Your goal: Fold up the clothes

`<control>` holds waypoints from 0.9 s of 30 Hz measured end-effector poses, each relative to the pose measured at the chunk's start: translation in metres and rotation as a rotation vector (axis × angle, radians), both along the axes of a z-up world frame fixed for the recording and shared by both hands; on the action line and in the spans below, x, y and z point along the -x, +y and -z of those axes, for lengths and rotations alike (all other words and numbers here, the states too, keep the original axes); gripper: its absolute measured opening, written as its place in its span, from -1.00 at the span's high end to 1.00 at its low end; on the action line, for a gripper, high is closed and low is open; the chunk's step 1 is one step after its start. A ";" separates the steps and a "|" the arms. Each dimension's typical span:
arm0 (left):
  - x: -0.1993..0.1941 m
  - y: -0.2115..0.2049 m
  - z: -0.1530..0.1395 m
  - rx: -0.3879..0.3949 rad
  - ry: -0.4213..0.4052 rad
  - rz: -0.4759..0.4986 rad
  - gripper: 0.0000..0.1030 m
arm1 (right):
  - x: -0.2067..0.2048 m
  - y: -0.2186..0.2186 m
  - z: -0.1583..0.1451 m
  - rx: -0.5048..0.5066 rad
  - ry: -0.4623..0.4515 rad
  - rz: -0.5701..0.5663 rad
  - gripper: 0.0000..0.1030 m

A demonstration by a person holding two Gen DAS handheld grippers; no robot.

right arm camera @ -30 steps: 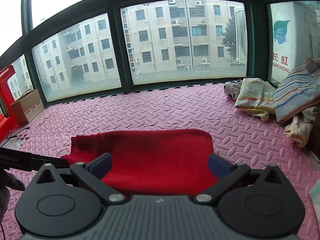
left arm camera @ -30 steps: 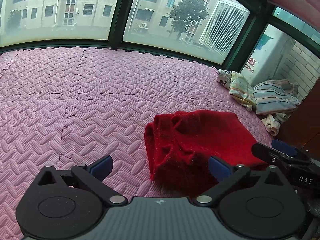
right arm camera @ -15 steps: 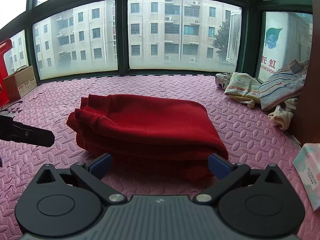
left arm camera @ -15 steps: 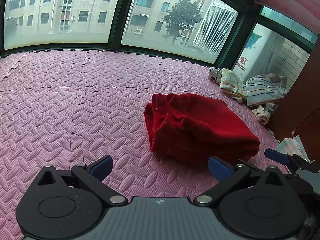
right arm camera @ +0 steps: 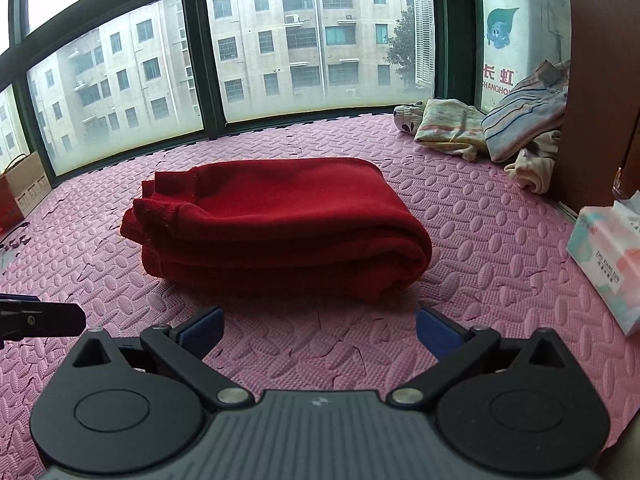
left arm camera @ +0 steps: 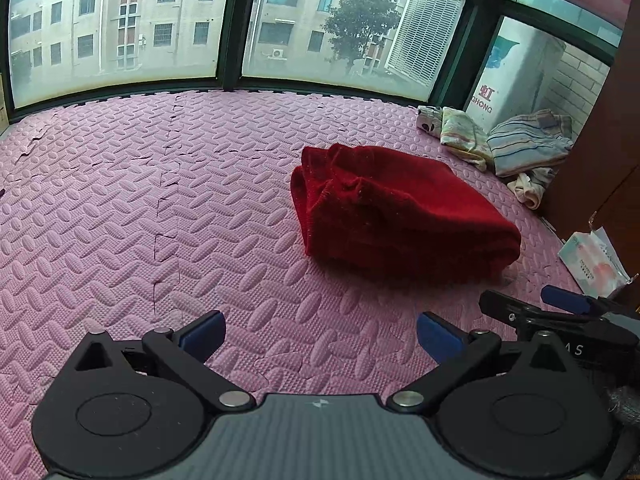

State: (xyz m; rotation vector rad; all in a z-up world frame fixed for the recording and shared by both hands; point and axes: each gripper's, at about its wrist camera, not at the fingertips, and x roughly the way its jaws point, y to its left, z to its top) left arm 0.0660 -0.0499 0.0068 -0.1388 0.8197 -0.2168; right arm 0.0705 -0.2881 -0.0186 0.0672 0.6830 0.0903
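Your left gripper (left arm camera: 318, 332) has its two blue-tipped fingers (left arm camera: 202, 330) spread wide with nothing between them, hanging over bare pink foam mat (left arm camera: 120, 208). Your right gripper (right arm camera: 319, 326) is the same: both fingers parted wide, empty, apart from the cloth. One red knitted sweater (right arm camera: 280, 216) lies folded into a thick stack of several layers on the mat, just ahead of your right gripper and forward and to the right of your left one; its ribbed edges bunch at the left end in the right wrist view, and the rounded fold faces right. In the far right corner, against the window (right arm camera: 300, 40) and a brown cabinet side (right arm camera: 592, 80), sits one loose pile of other clothes (right arm camera: 488, 128): you can count a pale striped piece, a blue-striped piece, a cream piece and a small spotted one, though whether more lie under them cannot be told. One tissue pack (right arm camera: 608, 264) rests on the mat to the right, near the cabinet. At the far left, one cardboard box (right arm camera: 28, 184) stands by the window.
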 end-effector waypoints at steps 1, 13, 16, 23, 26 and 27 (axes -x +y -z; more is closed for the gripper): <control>0.002 -0.002 0.001 -0.006 0.003 0.002 -1.00 | 0.001 0.000 0.000 0.000 0.005 -0.001 -1.00; 0.015 -0.012 0.004 -0.037 0.010 0.013 -1.00 | 0.011 0.004 0.000 -0.001 0.022 -0.007 -1.00; 0.017 -0.015 0.005 -0.045 0.015 0.022 -1.00 | 0.012 0.005 -0.001 0.001 0.024 -0.012 -1.00; 0.021 -0.019 0.007 -0.058 0.019 0.031 -1.00 | 0.014 0.004 -0.002 0.000 0.024 -0.008 -1.00; 0.022 -0.021 0.009 -0.065 0.023 0.035 -1.00 | 0.015 0.003 -0.002 -0.005 0.024 -0.004 -1.00; 0.022 -0.022 0.010 -0.067 0.026 0.035 -1.00 | 0.015 0.003 -0.002 -0.007 0.024 -0.005 -1.00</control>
